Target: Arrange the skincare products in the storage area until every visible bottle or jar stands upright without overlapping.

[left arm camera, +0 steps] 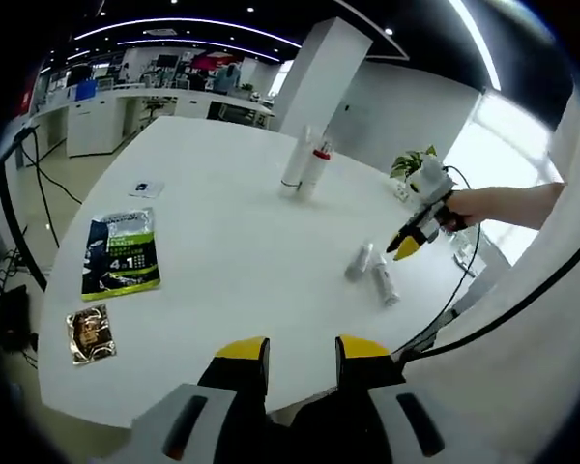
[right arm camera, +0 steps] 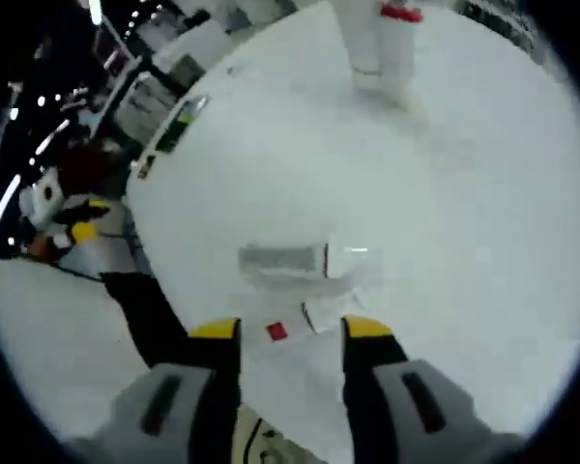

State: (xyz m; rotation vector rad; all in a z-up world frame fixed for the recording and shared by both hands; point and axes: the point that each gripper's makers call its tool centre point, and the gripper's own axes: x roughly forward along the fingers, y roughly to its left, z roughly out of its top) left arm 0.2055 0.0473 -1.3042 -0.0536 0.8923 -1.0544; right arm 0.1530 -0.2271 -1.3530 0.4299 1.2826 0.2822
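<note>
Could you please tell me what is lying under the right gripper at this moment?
Beneath the right gripper two tubes lie on the white table: a silvery tube and a white tube with a red mark. Blur hides whether they touch.

Two bottles (left arm camera: 305, 167) stand on the table (left arm camera: 232, 251); two tubes (left arm camera: 372, 271) lie nearer.
</note>
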